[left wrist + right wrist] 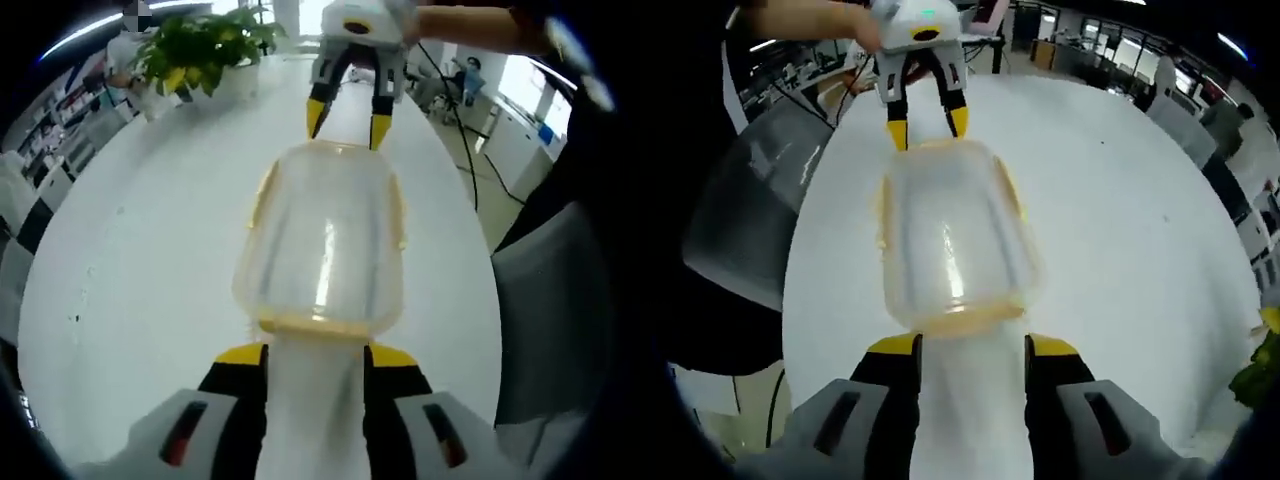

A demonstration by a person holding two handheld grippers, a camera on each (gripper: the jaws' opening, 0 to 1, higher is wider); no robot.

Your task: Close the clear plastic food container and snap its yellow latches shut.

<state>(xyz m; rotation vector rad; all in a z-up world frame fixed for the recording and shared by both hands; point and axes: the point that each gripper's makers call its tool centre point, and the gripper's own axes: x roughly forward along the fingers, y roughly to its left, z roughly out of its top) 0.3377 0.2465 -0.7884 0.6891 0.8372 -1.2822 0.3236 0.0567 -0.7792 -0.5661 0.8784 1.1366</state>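
Observation:
The clear plastic food container with yellow latches lies on the white table, its clear lid on top. A yellow latch runs along its near end, and more yellow shows along both long sides. Whether the latches are snapped down I cannot tell. My left gripper is open, its yellow-tipped jaws just short of the near end. The right gripper is open at the far end. In the right gripper view the container sits between my right gripper and the left gripper, both open.
A potted green plant stands at the table's far left. A grey chair sits beside the table edge, and appears again as the chair. A person's hand holds the far gripper. Office desks lie beyond.

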